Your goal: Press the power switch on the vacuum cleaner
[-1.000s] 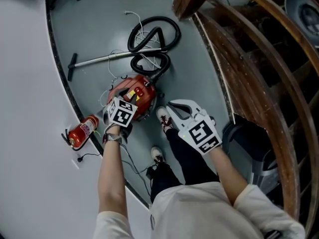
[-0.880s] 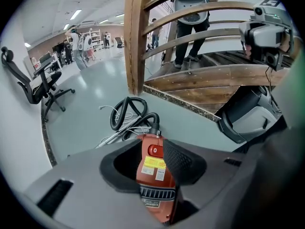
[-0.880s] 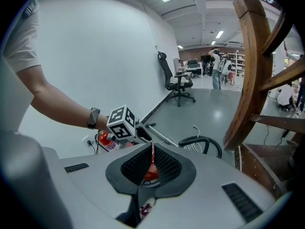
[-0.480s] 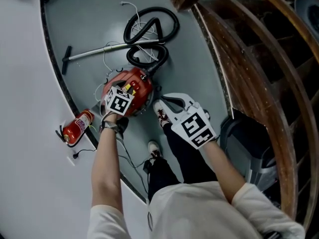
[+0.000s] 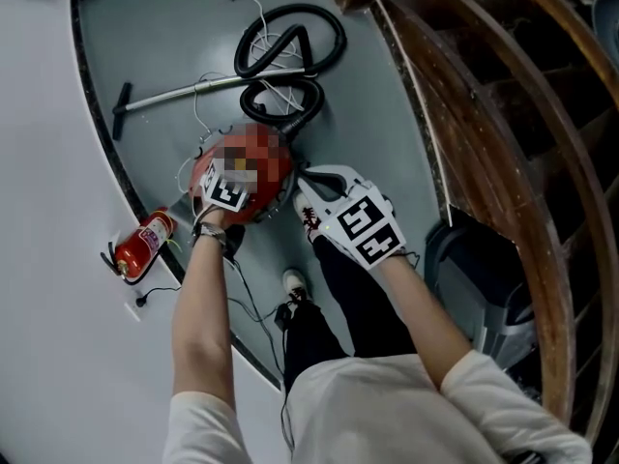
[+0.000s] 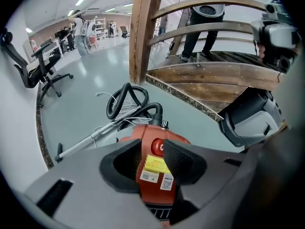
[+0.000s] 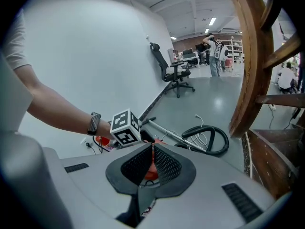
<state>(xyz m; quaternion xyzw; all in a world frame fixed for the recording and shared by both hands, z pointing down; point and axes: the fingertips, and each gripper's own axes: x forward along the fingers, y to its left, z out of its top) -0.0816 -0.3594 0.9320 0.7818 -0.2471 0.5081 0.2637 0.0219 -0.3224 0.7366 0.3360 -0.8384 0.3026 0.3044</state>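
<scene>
Grey glossy floor [image 5: 387,114] below us, red canister vacuum cleaner [image 6: 143,135] resting on it. Our left gripper [image 6: 152,142] hangs just over it, jaws apart, round red power switch [image 6: 157,147] framed between them. Our right gripper [image 7: 152,146], jaws together on nothing, sits beside the vacuum. Best press squarely with one jaw tip.

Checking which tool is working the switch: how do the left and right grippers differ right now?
The left gripper has its jaws apart; the right gripper has them meeting at the tips. The left gripper is over the red vacuum cleaner, whose body shows between its jaws; the right gripper hangs beside it, holding nothing. Both are the same grey two-jaw tool.
</scene>
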